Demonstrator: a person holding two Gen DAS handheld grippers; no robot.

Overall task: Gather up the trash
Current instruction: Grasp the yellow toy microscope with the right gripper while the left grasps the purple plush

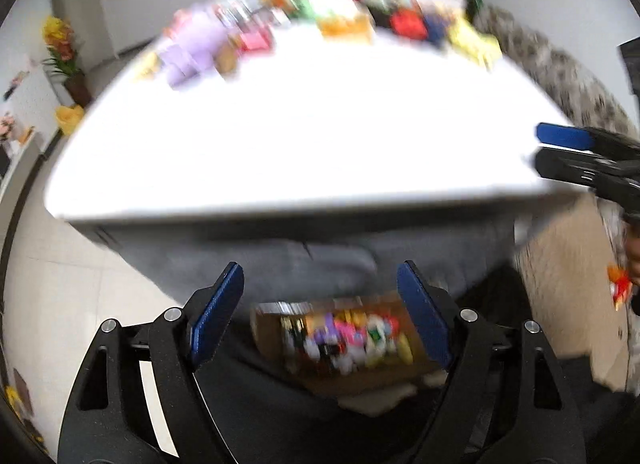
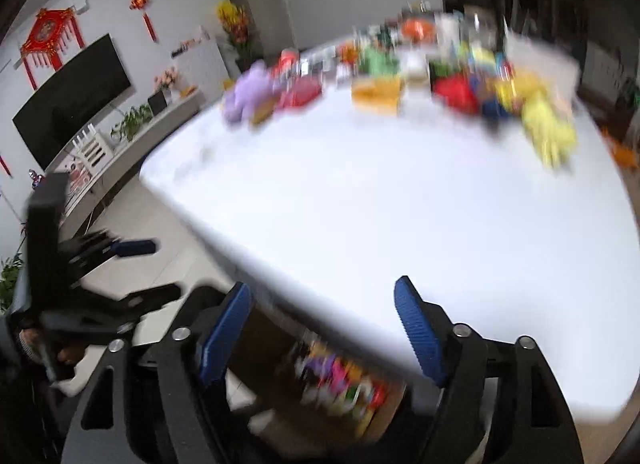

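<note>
Both views are blurred by motion. My left gripper [image 1: 320, 312] is open and empty, held below the near edge of a white table [image 1: 304, 143]. Between its fingers, on the floor, stands a cardboard box [image 1: 340, 344] full of colourful small items. My right gripper [image 2: 322, 328] is open and empty at the table's near corner [image 2: 400, 223], above the same box [image 2: 344, 388]. A row of colourful packets and soft toys [image 1: 320, 11] lies along the table's far edge, and shows in the right wrist view [image 2: 400, 75] too. The right gripper shows at the right of the left view [image 1: 576, 155].
A purple soft toy [image 2: 248, 93] and yellow gloves [image 2: 548, 131] lie at the ends of the row. A TV [image 2: 72, 103] and low cabinet [image 2: 132, 143] stand along the left wall. Flowers [image 1: 60, 43] stand in the far corner. A grey sofa [image 1: 560, 71] is right of the table.
</note>
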